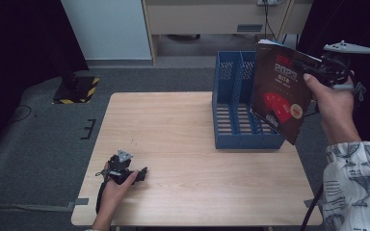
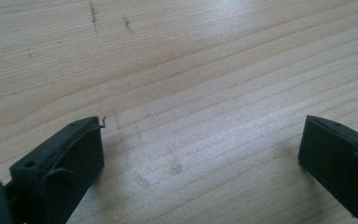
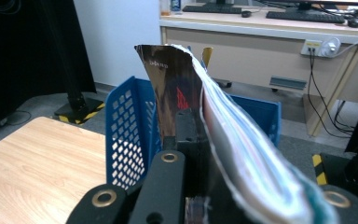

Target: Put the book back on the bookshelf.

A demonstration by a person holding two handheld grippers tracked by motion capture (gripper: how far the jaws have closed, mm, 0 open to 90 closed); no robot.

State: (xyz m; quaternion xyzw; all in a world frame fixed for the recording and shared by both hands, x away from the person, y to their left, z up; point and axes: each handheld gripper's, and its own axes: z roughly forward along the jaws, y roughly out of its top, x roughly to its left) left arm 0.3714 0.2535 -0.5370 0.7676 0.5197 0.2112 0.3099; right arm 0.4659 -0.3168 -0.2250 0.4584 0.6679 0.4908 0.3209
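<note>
Gripping: right gripper (image 1: 318, 67) pinches the magazine (image 1: 282, 91) by one edge, above the table's (image 1: 173, 134) far right corner.
Rack: blue file holder (image 1: 231, 110) stands below the magazine.
Resting: left gripper (image 1: 142, 174), jaws spread, near left corner.

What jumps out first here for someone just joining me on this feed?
The dark magazine with red cover art, clamped in the right gripper and hanging above the right end of the blue file rack. Next, the left gripper resting on the wooden table near its front left corner, jaws wide apart.
</note>
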